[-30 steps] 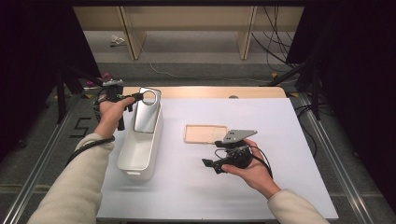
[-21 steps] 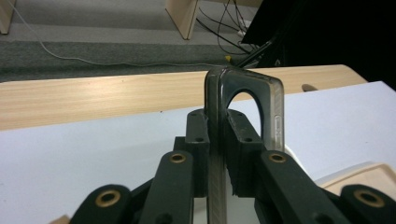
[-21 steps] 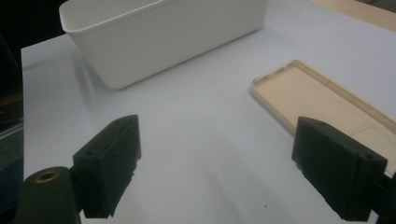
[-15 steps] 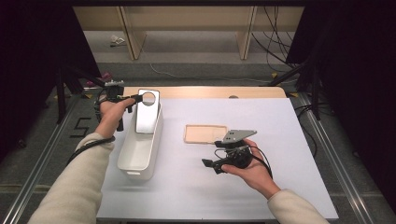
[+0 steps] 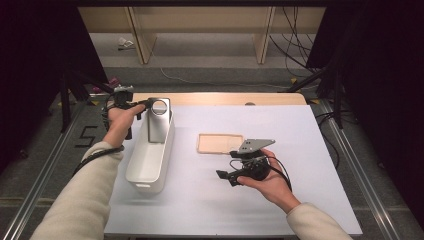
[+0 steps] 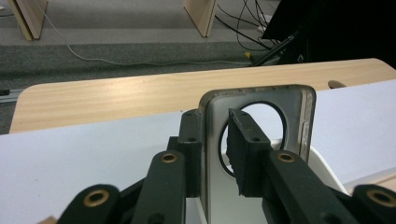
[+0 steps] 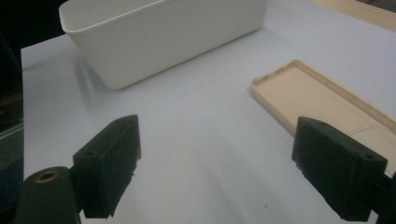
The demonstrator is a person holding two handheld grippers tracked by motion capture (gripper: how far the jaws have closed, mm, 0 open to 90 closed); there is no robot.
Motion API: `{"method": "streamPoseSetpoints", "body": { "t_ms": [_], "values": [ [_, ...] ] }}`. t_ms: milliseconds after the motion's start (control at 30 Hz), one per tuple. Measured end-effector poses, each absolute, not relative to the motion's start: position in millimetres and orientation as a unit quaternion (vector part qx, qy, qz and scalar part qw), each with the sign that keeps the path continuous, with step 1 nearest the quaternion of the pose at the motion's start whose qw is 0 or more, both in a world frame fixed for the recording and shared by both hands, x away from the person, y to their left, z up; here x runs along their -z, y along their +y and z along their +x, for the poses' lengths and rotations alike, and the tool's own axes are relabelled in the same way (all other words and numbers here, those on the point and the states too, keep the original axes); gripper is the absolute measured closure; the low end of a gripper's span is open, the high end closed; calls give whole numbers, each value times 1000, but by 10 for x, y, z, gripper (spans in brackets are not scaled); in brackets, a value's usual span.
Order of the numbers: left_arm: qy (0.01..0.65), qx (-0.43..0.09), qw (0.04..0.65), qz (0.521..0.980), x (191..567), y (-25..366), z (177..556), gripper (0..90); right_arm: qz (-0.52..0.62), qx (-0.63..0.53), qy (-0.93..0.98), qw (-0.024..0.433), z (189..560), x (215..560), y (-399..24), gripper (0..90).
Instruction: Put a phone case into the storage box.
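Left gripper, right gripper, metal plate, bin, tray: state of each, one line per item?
left gripper: shut on the metal plate.
right gripper: open, holding nothing, above the table.
metal plate: upright, held at the white bin's far end.
white bin: upright on the table.
wooden tray: flat on the table, nothing in it.

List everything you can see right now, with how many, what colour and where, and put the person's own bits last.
Bin: one, white, left on the table.
Plate with round hole: one, grey metal, upright in the bin's far end, held by the left gripper.
Tray: one, tan, shallow, mid-table, empty.
Table: one, white top with a wooden far edge.
Cables: several, dark, on the floor beyond.
Left gripper: one, black, shut on the plate.
Right gripper: one, black, open above the table, beside the tray.
Hands: two, cream sleeves.
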State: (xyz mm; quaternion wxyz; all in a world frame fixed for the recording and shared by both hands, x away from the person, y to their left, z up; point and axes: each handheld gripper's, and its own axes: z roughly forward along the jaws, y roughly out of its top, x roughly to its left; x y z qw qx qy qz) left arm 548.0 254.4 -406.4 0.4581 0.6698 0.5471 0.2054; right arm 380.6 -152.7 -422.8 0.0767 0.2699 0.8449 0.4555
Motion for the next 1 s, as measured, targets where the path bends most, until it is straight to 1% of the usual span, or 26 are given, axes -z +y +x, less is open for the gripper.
{"method": "streamPoseSetpoints", "body": {
  "t_ms": [167, 233, 367, 500, 567, 633, 667, 700, 800, 1000],
  "values": [
    [538, -216, 467, 668, 3983, 2560, 5424, 699, 272, -455, 845, 78, 3807, 4229, -1527, 163],
    [534, -217, 479, 662, 3927, 2567, 5368, 650, 274, -454, 844, 79, 3813, 4228, -1531, 163],
    [528, -201, 501, 656, 3840, 2564, 5202, 490, 286, -453, 841, 81, 3830, 4223, -1545, 163],
    [522, -190, 521, 648, 3782, 2550, 4963, 258, 296, -453, 837, 84, 3853, 4220, -1567, 163],
    [514, -189, 522, 653, 3752, 2548, 4825, 149, 300, -454, 835, 86, 3858, 4217, -1575, 163],
    [508, -191, 525, 656, 3726, 2557, 4684, 130, 301, -453, 834, 87, 3861, 4217, -1578, 163],
    [502, -193, 528, 657, 3719, 2564, 4616, 86, 302, -452, 835, 87, 3864, 4218, -1580, 163],
    [500, -196, 529, 657, 3714, 2570, 4546, 61, 302, -452, 835, 87, 3866, 4220, -1581, 163],
    [487, -201, 528, 666, 3730, 2569, 4344, 9, 304, -451, 835, 88, 3874, 4223, -1584, 163],
    [463, -208, 533, 677, 3797, 2524, 4011, 0, 309, -451, 832, 91, 3896, 4224, -1603, 163]
  ]
}}
